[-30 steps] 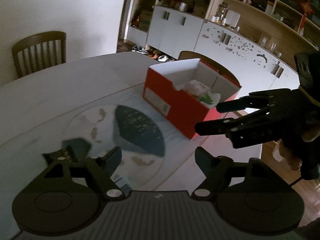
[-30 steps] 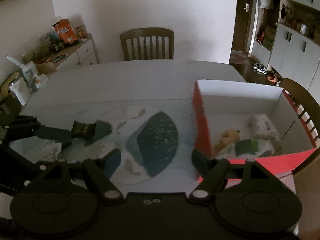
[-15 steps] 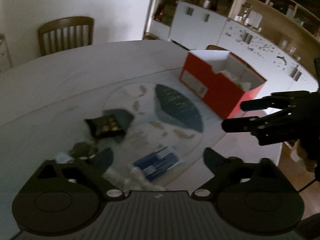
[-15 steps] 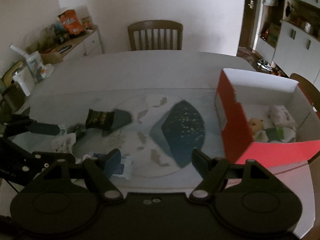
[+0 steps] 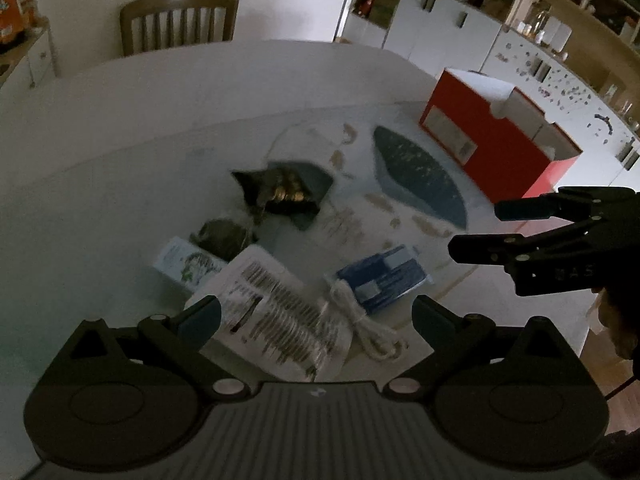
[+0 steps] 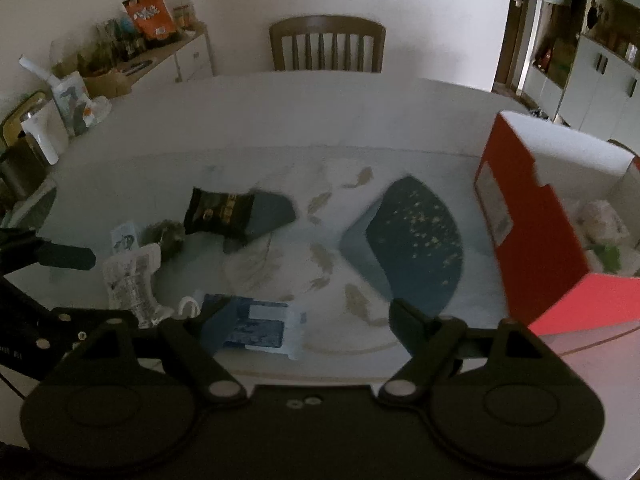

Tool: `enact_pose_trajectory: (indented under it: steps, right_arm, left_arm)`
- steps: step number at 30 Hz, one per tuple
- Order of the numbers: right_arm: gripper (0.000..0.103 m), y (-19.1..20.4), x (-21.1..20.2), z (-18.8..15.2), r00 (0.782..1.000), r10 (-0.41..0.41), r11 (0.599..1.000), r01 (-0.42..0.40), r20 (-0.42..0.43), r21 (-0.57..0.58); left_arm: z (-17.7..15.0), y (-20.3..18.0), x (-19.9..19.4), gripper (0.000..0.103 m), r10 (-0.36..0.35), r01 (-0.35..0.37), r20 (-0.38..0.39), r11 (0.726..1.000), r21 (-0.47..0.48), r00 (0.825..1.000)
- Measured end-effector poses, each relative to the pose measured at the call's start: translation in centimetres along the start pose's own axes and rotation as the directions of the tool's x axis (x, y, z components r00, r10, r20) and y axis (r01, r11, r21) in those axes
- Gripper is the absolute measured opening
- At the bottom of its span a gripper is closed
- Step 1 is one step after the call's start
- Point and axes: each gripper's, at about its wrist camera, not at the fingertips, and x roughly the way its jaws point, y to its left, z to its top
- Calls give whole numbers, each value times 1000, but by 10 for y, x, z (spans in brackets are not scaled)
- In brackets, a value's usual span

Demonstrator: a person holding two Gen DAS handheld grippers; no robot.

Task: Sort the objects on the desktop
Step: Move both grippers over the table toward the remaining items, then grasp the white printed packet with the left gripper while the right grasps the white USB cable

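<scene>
While both hand-held grippers hover empty with fingers spread apart, the left hand-held gripper (image 5: pixel 316 312) hangs over a white printed packet (image 5: pixel 276 312) and a coiled white cord (image 5: pixel 368 328). A blue packet (image 5: pixel 380 276), a dark snack bag (image 5: pixel 280 192) and other small items lie clustered on the worktop (image 5: pixel 120 140), well apart from the red box (image 5: pixel 492 148). Overlapping items risk a double pickup; the right hand-held gripper (image 6: pixel 308 312) nearby could collide.
</scene>
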Motion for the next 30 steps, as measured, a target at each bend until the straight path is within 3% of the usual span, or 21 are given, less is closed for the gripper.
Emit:
enact_pose_trajectory:
  steps: [12, 22, 30]
  right_arm:
    - [83, 24, 7, -14, 999, 37, 999, -38, -34, -37]
    - [80, 60, 8, -33, 995, 81, 987, -89, -65, -135]
    - [67, 68, 18, -34, 992, 84, 985, -97, -92, -142]
  left_arm:
    - [-8, 22, 16, 102, 37, -41, -51, 996, -83, 998]
    - [0, 22, 23, 101, 42, -50, -53, 985, -166, 998]
    - [4, 20, 33, 101, 76, -91, -78, 973, -210, 994]
